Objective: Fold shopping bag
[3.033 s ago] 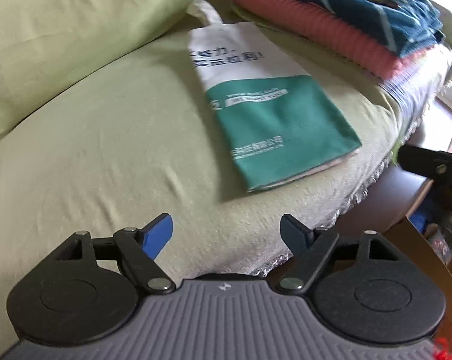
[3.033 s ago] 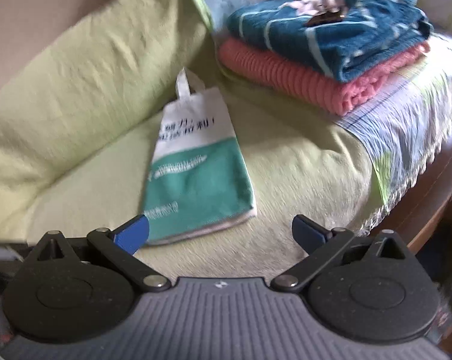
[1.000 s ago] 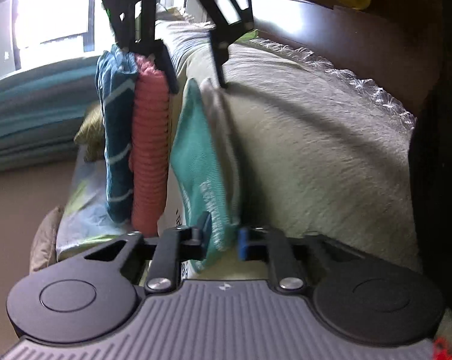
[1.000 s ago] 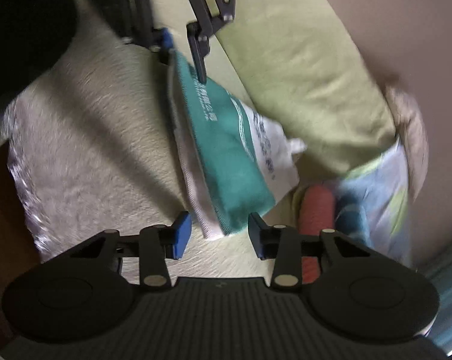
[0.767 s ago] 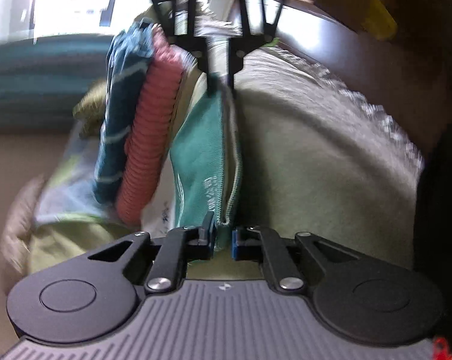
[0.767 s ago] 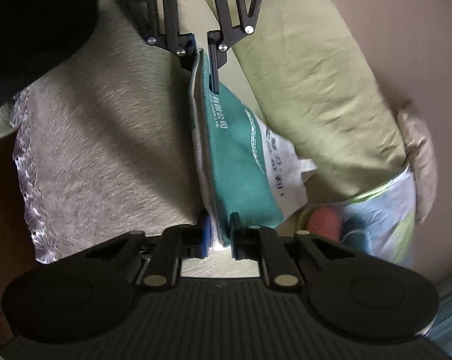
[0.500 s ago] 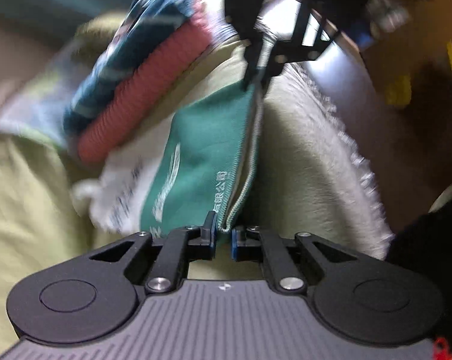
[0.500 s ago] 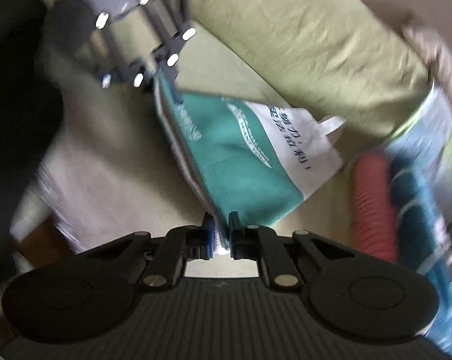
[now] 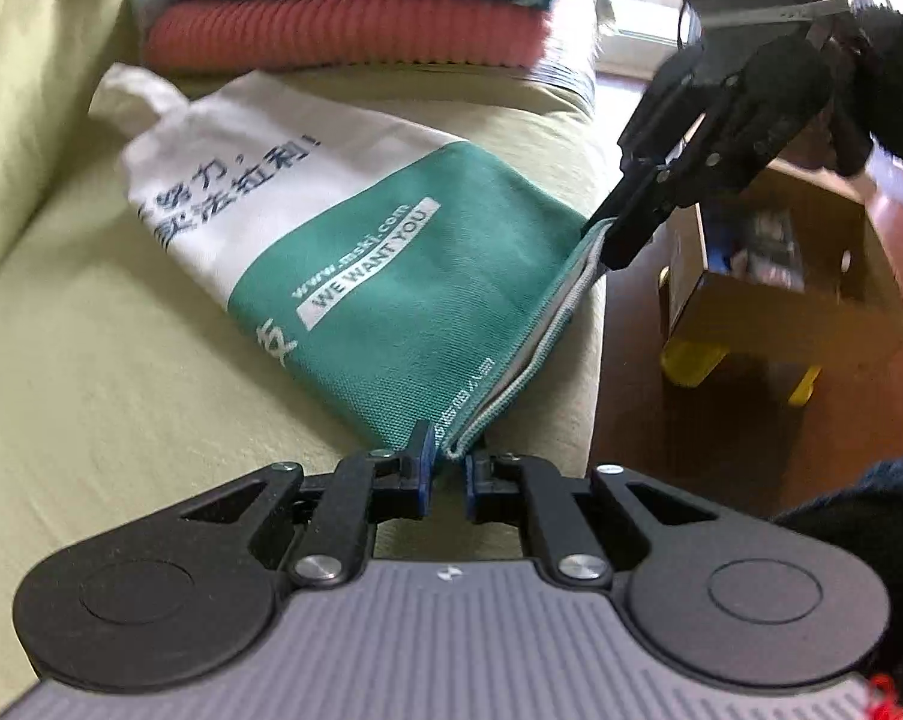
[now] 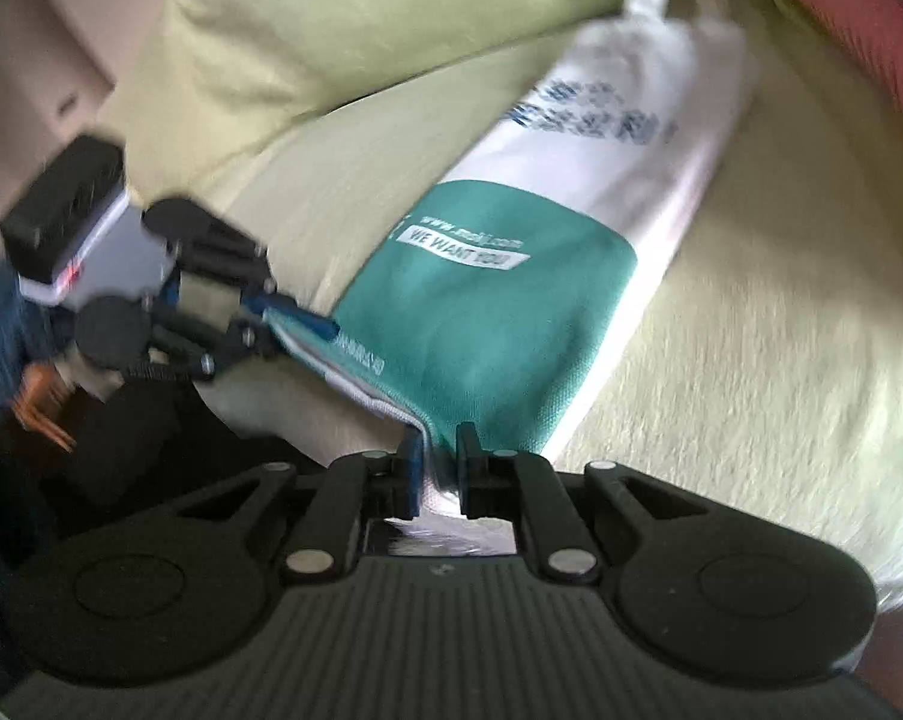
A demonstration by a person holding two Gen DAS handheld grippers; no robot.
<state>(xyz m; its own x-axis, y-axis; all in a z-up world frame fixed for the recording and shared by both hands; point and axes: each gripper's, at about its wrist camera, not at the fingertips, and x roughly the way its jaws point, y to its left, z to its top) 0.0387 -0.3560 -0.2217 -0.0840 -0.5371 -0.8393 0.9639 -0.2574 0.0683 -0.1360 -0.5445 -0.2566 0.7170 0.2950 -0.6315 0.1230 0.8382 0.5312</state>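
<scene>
Both grippers, left gripper (image 9: 448, 474) and right gripper (image 10: 438, 461), had just clamped the shopping bag (image 9: 391, 276) bottom corners, lifting them, ready to fold.

Both grippers' fingers (image 10: 408, 468) pinching bag (image 10: 493, 324).

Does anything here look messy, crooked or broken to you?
Nothing looks damaged or spilled. The green-and-white cloth shopping bag lies slanted across the pale green sofa seat, its bottom corners pinched by the left hand-held gripper and right hand-held gripper. The right view is blurred.
</scene>
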